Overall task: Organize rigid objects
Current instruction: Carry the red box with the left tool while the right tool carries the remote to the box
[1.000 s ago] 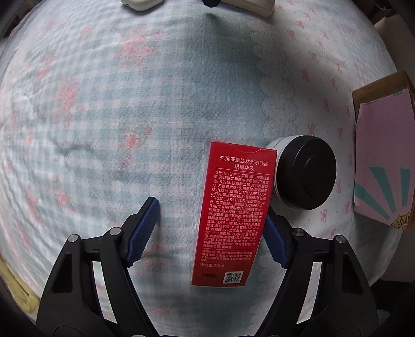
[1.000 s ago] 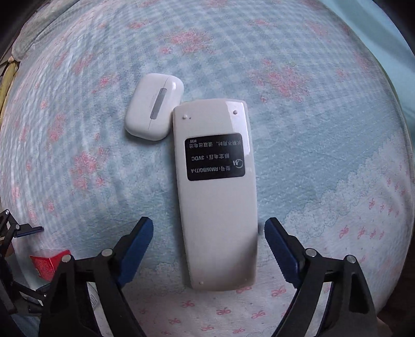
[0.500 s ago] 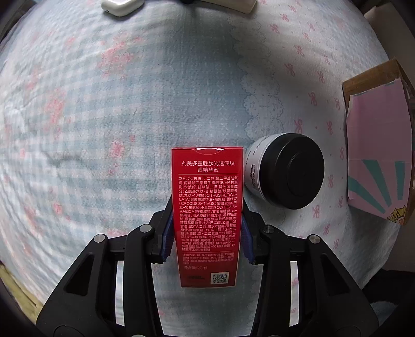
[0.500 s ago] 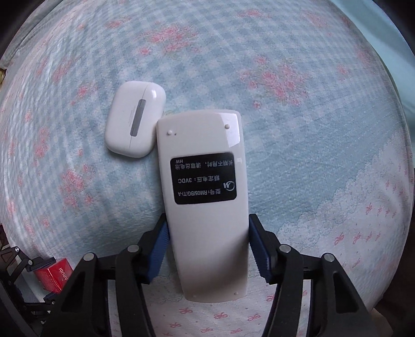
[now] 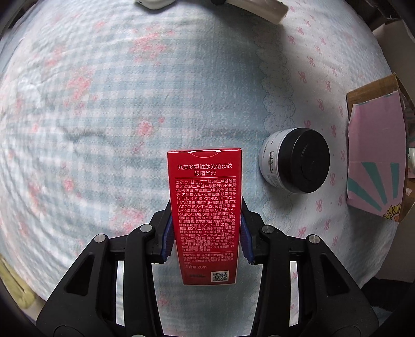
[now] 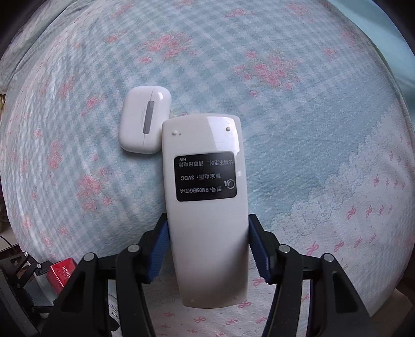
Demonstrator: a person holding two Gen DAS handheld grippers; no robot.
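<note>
Red box (image 5: 205, 217) sits lengthwise between the left gripper (image 5: 206, 233) fingers, blue pads (image 5: 167, 238) pressed on both long sides, so the left is clamped on it; printed back panel faces the camera, QR code at the near end. Remote (image 6: 207, 207) is the same story on the right gripper (image 6: 208, 248): pads (image 6: 158, 248) tight on its lower half, label side up, text upside down to the camera. Both lie over the checked floral bedspread (image 5: 103, 129); can't tell whether either is lifted clear of it. Around the box: black-lidded cream jar (image 5: 298, 163) on its side just to the right, not touching; pink cardboard box (image 5: 376, 166) further right at the bed edge. White earbud case (image 6: 145, 119) sits at the remote's far left corner, touching or nearly so. Nothing blocks either grip. Left view alone shows the jar and pink carton, plus the earbud case (image 5: 155, 3) and the remote's end (image 5: 259, 9) clipped at the top edge. Right view alone shows the full earbud case, with the red box's end (image 6: 61, 273) and the left gripper's frame at bottom left. Versus one second ago: both pairs of fingers were spread wide with the items loose between them, the red box lay skewed; now both are closed and the box is squared up with the fingers.
</note>
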